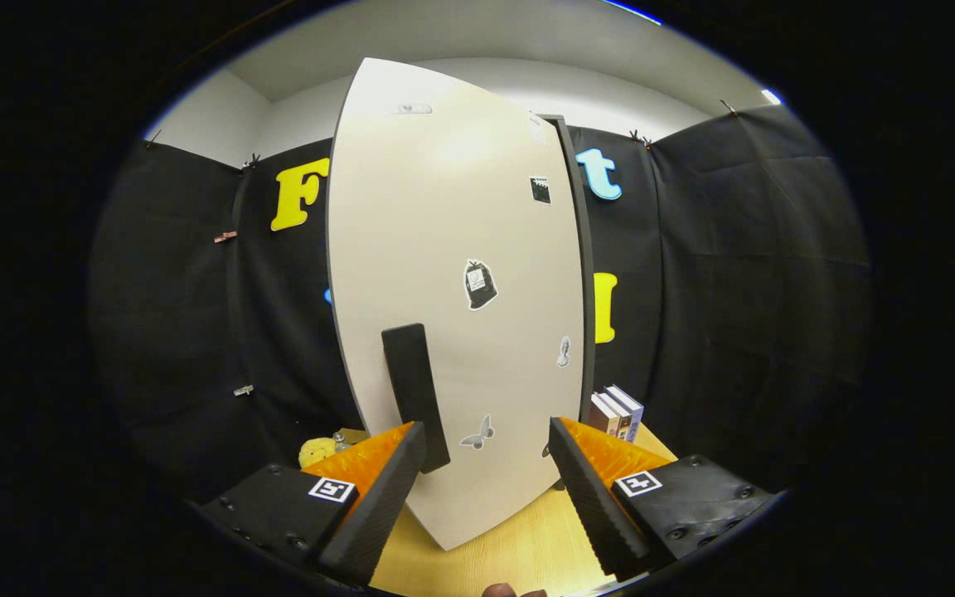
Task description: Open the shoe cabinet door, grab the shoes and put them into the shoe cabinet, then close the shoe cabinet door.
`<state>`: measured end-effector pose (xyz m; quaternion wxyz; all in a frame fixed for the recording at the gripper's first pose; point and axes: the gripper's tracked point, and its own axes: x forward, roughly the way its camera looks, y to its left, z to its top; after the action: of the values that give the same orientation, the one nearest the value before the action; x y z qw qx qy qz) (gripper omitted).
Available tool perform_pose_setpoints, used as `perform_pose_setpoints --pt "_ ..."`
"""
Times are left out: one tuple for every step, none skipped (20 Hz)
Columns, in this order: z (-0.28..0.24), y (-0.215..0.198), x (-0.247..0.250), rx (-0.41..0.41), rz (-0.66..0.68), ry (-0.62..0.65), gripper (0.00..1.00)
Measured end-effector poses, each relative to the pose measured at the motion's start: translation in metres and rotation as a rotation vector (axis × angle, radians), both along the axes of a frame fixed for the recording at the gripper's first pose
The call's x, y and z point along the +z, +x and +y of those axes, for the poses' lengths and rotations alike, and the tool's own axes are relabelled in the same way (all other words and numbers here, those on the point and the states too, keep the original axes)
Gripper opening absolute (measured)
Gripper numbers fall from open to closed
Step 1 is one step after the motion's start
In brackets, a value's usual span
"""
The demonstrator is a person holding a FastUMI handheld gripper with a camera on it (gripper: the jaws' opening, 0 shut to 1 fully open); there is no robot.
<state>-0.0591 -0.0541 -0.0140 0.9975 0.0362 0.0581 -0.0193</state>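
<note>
One pale shoe cabinet door (461, 274) dominates what I see, standing tall on the wooden worktop (511, 547) straight ahead of the jaws; its face seems to run edge to edge across the cabinet front, with a dark cabinet edge (581, 265) showing along its right side, so I judge the door shut or very nearly so, though the fisheye bend keeps me from being certain; a closed door fits both the stage where it waits to be pulled open and the stage where the shoes are inside and it has been shut again, and I cannot tell which; one dark upright handle (415, 394) sits low on the door, its long axis near vertical and leaning slightly, its lower end just beyond the tip of the left finger; the gripper (486, 448) has its jaws spread wide and holding nothing, the handle off to the left of the gap rather than between the fingers; any grip on it would, I judge, need the jaws shifted left; beside the cabinet on the right stand a few books (617, 410), and on the left lies a small yellow toy (317, 450); several small stickers (480, 284) dot the door, none bearing writing I can read; shoes I cannot point to.
</note>
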Motion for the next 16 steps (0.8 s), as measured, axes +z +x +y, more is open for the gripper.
perform_pose_setpoints --pt "0.000 0.000 0.002 -0.004 0.000 0.004 0.98" --pt "0.000 0.000 0.003 -0.005 -0.006 0.006 0.98" --pt "0.001 -0.001 0.005 -0.005 -0.008 0.006 0.98" --pt "0.001 -0.002 0.007 -0.005 -0.011 0.005 0.98" --pt "0.001 -0.001 0.007 -0.007 -0.013 0.002 0.98" --pt "0.001 -0.001 0.007 -0.010 -0.012 0.000 0.98" --pt "0.001 0.000 0.007 -0.009 -0.014 0.000 0.98" --pt "0.001 -0.001 0.007 -0.010 -0.015 0.000 0.98" --pt "0.002 -0.001 0.009 -0.012 -0.018 -0.005 0.98" --pt "0.002 -0.001 0.011 -0.012 -0.023 -0.011 0.98" --pt "0.003 -0.002 0.012 -0.011 -0.024 -0.013 0.98" --pt "0.004 -0.002 0.012 -0.010 -0.025 -0.014 0.98" --pt "0.005 -0.001 0.012 -0.008 -0.024 -0.012 0.98" --pt "0.005 -0.001 0.012 -0.005 -0.024 -0.010 0.98" --pt "0.005 -0.001 0.013 -0.004 -0.025 -0.010 0.98" --pt "0.004 0.000 0.013 -0.004 -0.026 -0.014 0.98"
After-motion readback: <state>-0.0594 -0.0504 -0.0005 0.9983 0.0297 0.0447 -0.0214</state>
